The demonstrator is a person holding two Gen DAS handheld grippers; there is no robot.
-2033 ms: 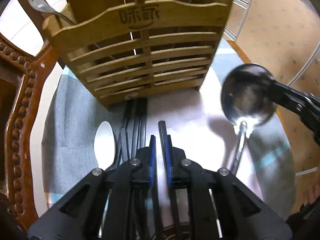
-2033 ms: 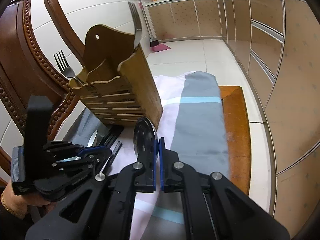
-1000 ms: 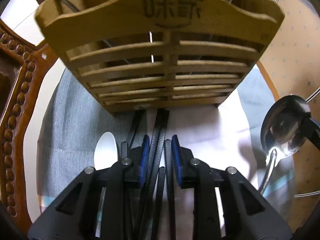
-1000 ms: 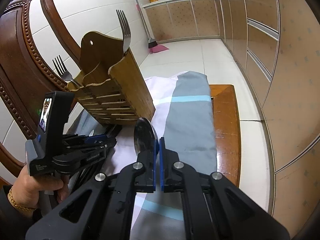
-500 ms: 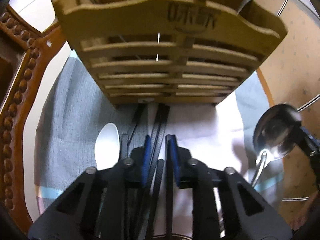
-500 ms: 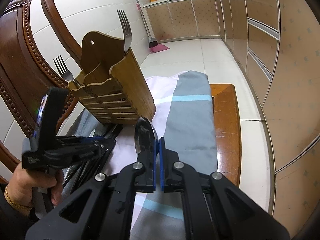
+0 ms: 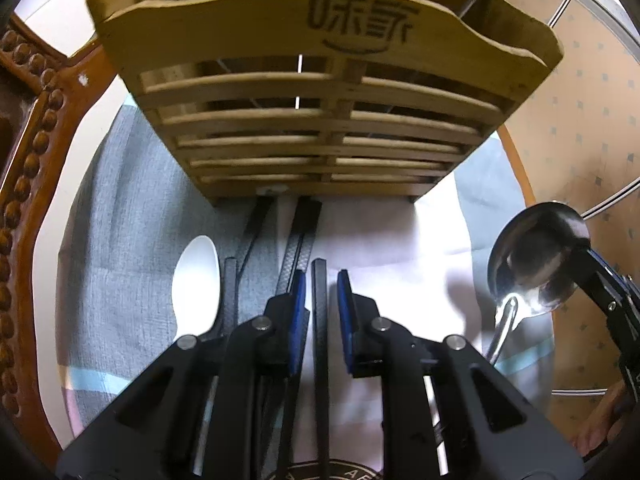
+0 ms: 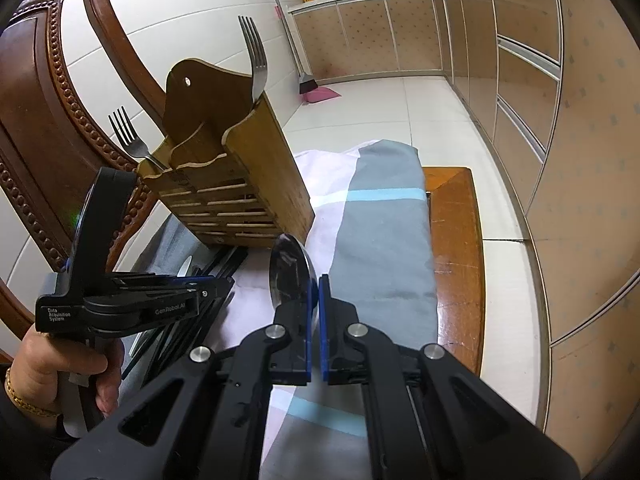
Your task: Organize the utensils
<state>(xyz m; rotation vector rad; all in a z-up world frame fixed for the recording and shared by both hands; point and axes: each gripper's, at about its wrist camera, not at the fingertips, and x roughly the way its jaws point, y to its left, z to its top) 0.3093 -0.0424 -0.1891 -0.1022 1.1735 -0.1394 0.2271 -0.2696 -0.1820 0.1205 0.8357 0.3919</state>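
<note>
Left gripper [image 7: 321, 280] pointing steeply down at a bundle of black chopsticks [image 7: 298, 236] lying on the cloth [image 7: 120, 240]; one black chopstick [image 7: 319, 308] stands between its blue pads, the jaws narrowly parted with a gap visible on either side, so no firm grip can be confirmed. Just ahead of the fingertips stands the wooden utensil holder [image 7: 320, 92], slatted front facing the camera, forks [image 8: 252, 52] upright in its compartments. A white spoon [image 7: 196, 280] lies just left of the gripper, beside the chopsticks. Right gripper [image 8: 314, 292], off to the right and raised above the cloth, is closed on the bowl of a metal spoon [image 8: 290, 276], handle hanging down. A hand [image 8: 60, 364] holds the left gripper's grip
</note>
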